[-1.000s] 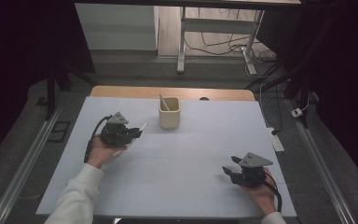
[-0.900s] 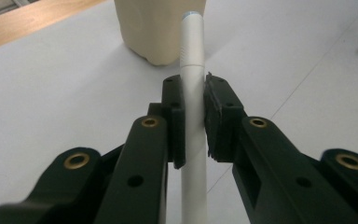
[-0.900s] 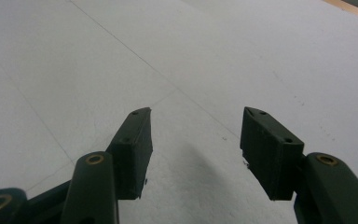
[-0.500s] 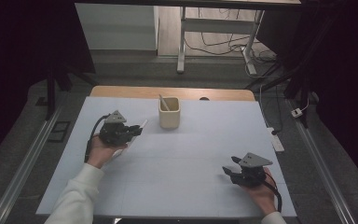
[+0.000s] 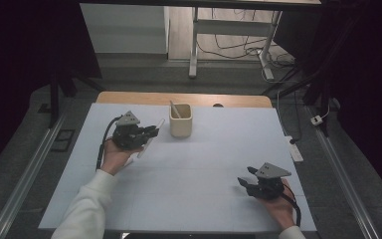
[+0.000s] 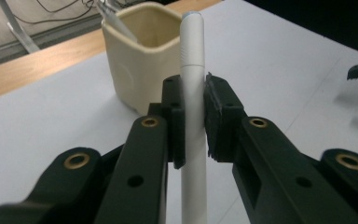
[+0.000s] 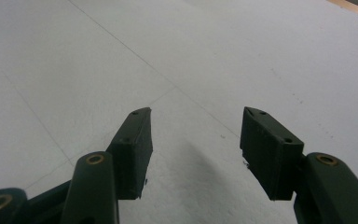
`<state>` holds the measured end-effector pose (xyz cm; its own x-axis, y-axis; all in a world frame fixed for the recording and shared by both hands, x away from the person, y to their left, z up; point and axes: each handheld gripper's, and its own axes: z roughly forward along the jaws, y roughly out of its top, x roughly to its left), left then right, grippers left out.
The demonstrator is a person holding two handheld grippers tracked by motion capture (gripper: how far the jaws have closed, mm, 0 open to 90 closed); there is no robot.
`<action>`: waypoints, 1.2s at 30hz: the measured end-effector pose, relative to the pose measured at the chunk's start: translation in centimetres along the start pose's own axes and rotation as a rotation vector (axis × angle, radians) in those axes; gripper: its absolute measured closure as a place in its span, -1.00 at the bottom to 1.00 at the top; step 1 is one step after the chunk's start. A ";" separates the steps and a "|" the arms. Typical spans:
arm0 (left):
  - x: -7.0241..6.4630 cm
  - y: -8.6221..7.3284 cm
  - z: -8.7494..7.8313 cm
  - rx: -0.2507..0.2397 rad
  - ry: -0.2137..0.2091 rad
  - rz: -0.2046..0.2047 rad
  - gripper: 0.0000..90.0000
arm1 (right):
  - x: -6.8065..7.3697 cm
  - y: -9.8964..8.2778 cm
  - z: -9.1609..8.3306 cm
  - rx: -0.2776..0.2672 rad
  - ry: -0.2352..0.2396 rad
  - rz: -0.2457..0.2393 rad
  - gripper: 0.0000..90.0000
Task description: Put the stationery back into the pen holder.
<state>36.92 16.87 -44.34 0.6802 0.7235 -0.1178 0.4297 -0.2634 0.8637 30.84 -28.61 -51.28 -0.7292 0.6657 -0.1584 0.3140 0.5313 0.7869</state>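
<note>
Left tool [image 5: 151, 131]: its two black jaws are pinched on a slim white plastic pen [image 6: 193, 116], round-bodied, with a finely ribbed band below a smooth rounded tip. In the left gripper view the pen stands between the pads [image 6: 173, 122], crossing them roughly at mid-length, its tip rising above them and its lower part running down between the jaw arms. In the high view the pen [image 5: 148, 141] slants from below the tool up toward the holder, clear of the pale blue-white bench [image 5: 204, 164].

Just ahead of the left tool, slightly to its left in the gripper view, stands a cream-coloured, square, round-cornered pen holder [image 6: 142, 60], upright on the bench, with another slender pale stick leaning inside it [image 5: 174, 109]. The pen's tip is near the holder's rim but apart from it.

Against the earlier frames, the left hand [image 5: 113, 155] and the pen sit in almost the same spot; any shift is slight. The holder is unmoved.

Right tool [image 5: 246, 180]: well apart, at the near right of the bench. Its jaws are spread [image 7: 195, 140], with bare bench between them; nothing is held or touched. Its position matches the earlier frames.
</note>
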 end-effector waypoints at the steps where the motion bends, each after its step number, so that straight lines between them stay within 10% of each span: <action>1: 0.0 0.2 0.1 -0.006 -0.001 0.001 0.74 | 0.0 0.0 0.0 -0.001 0.000 0.000 -0.04; 36: 0.1 4.6 2.5 -0.078 -0.004 0.003 0.74 | 0.0 -0.1 0.1 -0.002 0.000 0.007 -0.04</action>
<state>40.41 14.10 -41.64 0.6842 0.7198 -0.1169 0.3802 -0.2154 0.8995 30.89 -28.61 -51.40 -0.7269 0.6695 -0.1526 0.3179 0.5251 0.7894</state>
